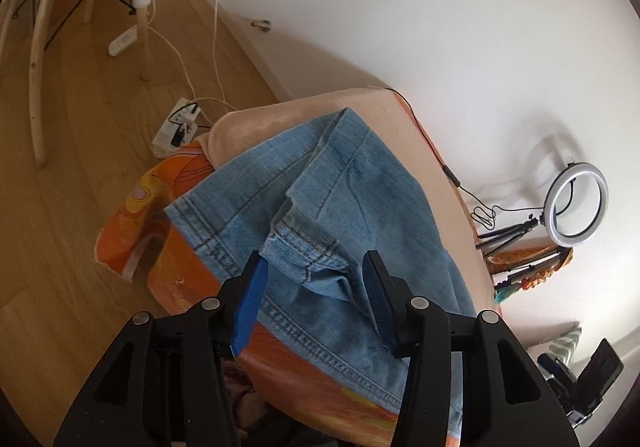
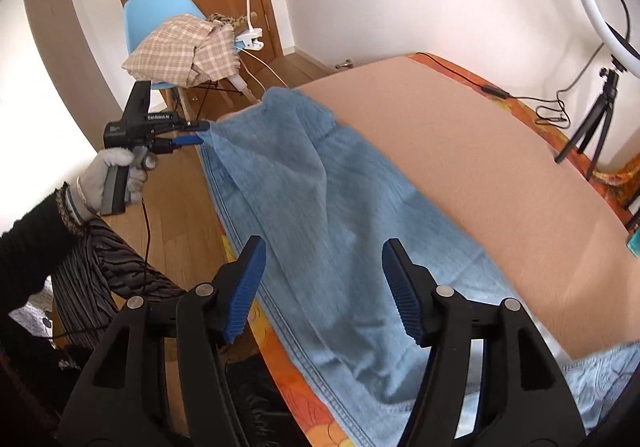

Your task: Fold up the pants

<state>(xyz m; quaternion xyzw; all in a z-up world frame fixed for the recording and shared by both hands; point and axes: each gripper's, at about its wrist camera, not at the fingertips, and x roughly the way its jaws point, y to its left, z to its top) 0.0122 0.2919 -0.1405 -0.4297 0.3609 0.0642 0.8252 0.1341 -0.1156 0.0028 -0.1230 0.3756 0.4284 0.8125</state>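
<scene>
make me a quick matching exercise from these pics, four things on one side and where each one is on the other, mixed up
Things:
1. jeans
2. checked cloth
3. ring light
4. power strip

Places:
A. on the wooden floor
B. draped over the blue chair
C. on a small tripod by the white wall
D. spread along the bed's edge

Pairs: 1-D, 2-B, 3-C, 4-A

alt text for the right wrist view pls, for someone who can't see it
Light blue jeans lie lengthwise along the near edge of a peach-covered table, with the right tongs open above them, holding nothing. At far left a gloved hand holds the left tongs at the jeans' far end. Behind stands a blue chair draped with checked cloth.
</scene>
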